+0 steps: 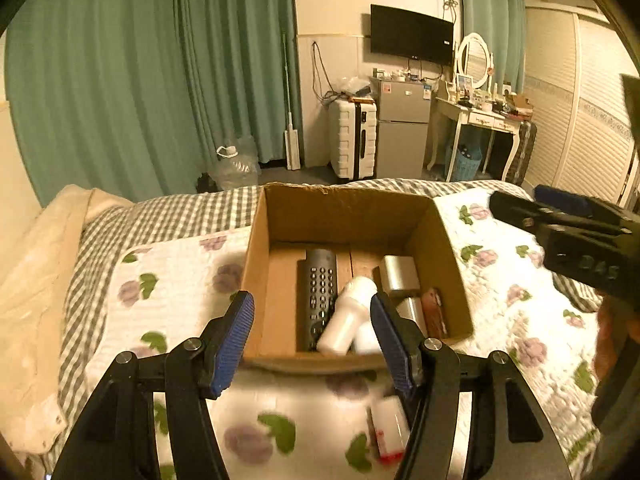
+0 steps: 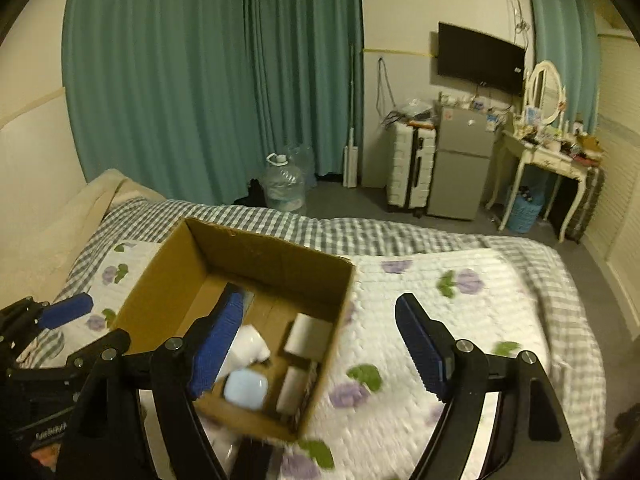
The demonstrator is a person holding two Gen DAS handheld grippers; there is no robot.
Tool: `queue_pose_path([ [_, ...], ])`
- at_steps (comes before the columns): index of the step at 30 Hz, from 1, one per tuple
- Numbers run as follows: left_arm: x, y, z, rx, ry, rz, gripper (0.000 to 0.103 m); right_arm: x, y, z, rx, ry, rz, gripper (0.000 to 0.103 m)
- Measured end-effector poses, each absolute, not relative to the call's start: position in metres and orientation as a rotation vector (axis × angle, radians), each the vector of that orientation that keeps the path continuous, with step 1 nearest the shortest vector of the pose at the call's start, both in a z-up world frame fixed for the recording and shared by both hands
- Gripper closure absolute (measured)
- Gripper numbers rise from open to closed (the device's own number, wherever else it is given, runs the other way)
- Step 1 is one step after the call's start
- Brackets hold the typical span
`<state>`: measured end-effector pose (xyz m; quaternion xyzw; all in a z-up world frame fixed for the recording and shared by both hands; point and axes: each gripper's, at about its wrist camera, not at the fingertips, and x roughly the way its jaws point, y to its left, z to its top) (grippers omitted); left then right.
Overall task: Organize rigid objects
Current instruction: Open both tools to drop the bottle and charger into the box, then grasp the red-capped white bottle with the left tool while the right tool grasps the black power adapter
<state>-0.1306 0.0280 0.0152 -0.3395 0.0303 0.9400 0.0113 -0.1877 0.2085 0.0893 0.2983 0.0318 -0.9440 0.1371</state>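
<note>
An open cardboard box [image 1: 444, 240] stands on the floral quilt. In it lie a black remote [image 1: 316, 292], white bottles [image 1: 348, 316], two silver blocks [image 1: 400, 276] and a brown item [image 1: 434, 312]. My left gripper [image 1: 312, 316] is open and empty, just above the box's near wall. A small white container with a red end [image 1: 390, 428] lies on the quilt below it. My right gripper [image 2: 320, 336] is open and empty over the box's right wall [image 2: 332, 320]; a pale blue case [image 2: 246, 388] and white bottle [image 2: 250, 346] show inside. The right gripper also shows in the left wrist view [image 1: 560, 216].
The bed has a checked sheet [image 2: 400, 232] and a beige blanket [image 1: 32, 280] at left. Beyond the bed stand green curtains, a water jug [image 2: 282, 184], a white suitcase [image 1: 352, 140], a small fridge [image 1: 402, 132] and a dressing table [image 1: 476, 120].
</note>
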Motion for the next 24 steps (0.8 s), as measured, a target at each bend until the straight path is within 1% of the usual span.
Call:
queue_pose_path([
  [2, -0.114, 0.027, 0.021, -1.051, 0.061, 2.938, 0.037, -0.164, 0.213, 0.102, 0.849, 0.113, -2.738, 0.024],
  [6, -0.088, 0.028, 0.024, -1.043, 0.029, 2.938, 0.037, -0.114, 0.217, 0.114, 0.841, 0.148, -2.745, 0.024],
  [8, -0.076, 0.029, 0.022, -1.035, 0.018, 2.938, 0.037, -0.091, 0.218, 0.113, 0.837, 0.18, -2.747, 0.024],
  [11, -0.064, 0.029, 0.011, -1.045, -0.02, 2.935, 0.037, -0.067, 0.217, 0.101, 0.864, 0.169, -2.726, 0.024],
  [16, -0.062, 0.033, -0.029, -1.095, -0.022, 2.926, 0.037, -0.051, 0.217, 0.064, 0.921, 0.196, -2.713, 0.024],
  [21, -0.076, 0.05, -0.075, -1.18, 0.066, 2.855, 0.037, -0.065, 0.223, 0.027, 1.046, 0.172, -2.674, 0.024],
  [24, -0.087, 0.059, -0.098, -1.237, 0.024, 2.783, 0.037, -0.073, 0.226, 0.014, 1.09, 0.148, -2.667, 0.024],
])
